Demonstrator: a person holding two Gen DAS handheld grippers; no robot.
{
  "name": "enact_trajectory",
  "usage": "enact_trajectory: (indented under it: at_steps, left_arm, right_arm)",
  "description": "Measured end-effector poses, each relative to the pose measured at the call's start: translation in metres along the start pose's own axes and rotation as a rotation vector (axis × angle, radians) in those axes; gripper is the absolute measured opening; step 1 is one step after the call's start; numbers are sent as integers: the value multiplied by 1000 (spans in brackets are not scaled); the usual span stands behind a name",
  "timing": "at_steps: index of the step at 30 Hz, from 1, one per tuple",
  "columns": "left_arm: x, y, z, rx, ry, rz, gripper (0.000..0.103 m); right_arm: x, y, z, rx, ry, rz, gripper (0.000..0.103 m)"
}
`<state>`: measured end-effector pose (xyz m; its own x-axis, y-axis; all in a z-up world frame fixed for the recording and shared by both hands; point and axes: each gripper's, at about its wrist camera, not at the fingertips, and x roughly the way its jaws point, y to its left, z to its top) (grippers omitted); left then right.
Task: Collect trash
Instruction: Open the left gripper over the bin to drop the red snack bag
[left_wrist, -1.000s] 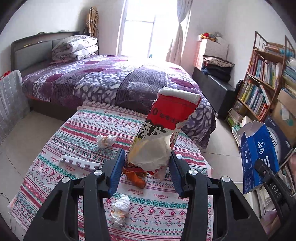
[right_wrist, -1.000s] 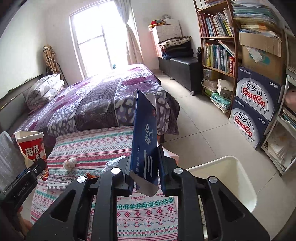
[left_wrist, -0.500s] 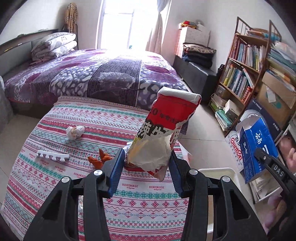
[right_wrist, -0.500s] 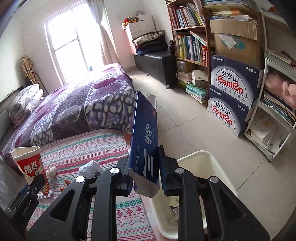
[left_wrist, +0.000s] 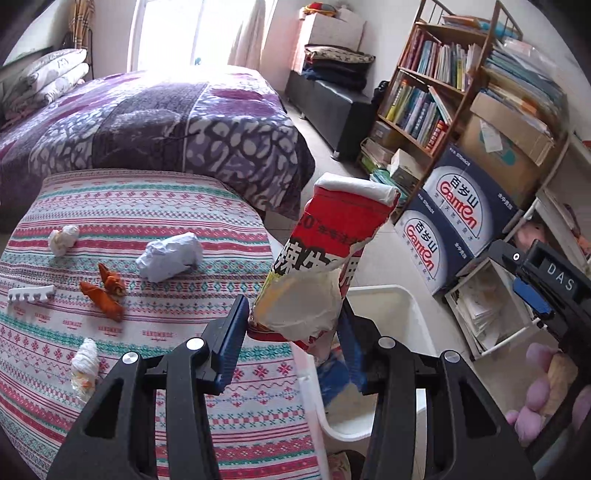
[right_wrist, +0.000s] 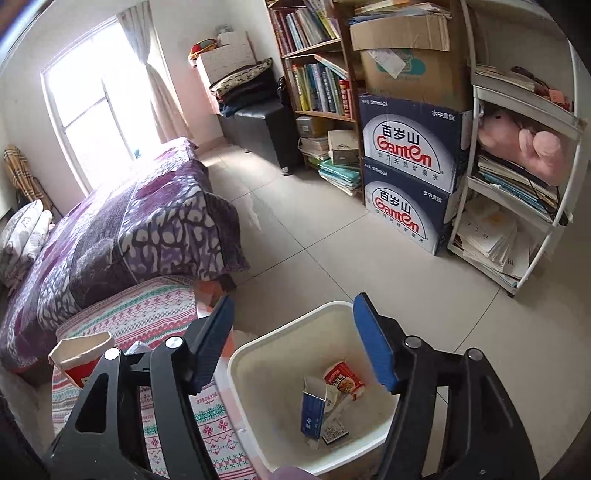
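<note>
— Tongs first: what has each pair got?

— Left tongs (left_wrist: 291, 339) are clamped low on a red and white paper cup (left_wrist: 328, 269), upright, over the tabletop (left_wrist: 166, 206) edge next to the white bin (right_wrist: 258, 354). Right tongs (right_wrist: 295, 350) are opening above the bin with nothing between the pads. A blue carton (right_wrist: 313, 413) lies at the bottom of the bin with other wrappers.

— How will the cup handle?

— Light and soft, I'd judge. Its wall is torn and dented, so a hard squeeze would crush it. The rolled rim looks the stiffest place to take it.

— And the rest?

— On the tabletop lie a paper ball (left_wrist: 170, 256), 2 orange scraps (left_wrist: 105, 291), 2 small tissue wads (left_wrist: 63, 239) and a white toothed strip (left_wrist: 31, 294). All look light; the paper ball probably suits a loose pinch across its middle.
</note>
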<state>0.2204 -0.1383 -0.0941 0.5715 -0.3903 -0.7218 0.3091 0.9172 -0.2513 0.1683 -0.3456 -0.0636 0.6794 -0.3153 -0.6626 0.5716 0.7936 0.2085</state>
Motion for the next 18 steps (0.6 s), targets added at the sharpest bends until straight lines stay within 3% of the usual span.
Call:
enact_trajectory:
  at_steps: [11, 18]
  left_arm:
    - [28, -59, -10, 54, 75, -93, 48]
    - [47, -93, -19, 68, 134, -160, 52]
  right_arm:
    - [-2, -58, 16, 94, -17, -73, 90]
    - [-1, -87, 24, 137, -11, -129, 91]
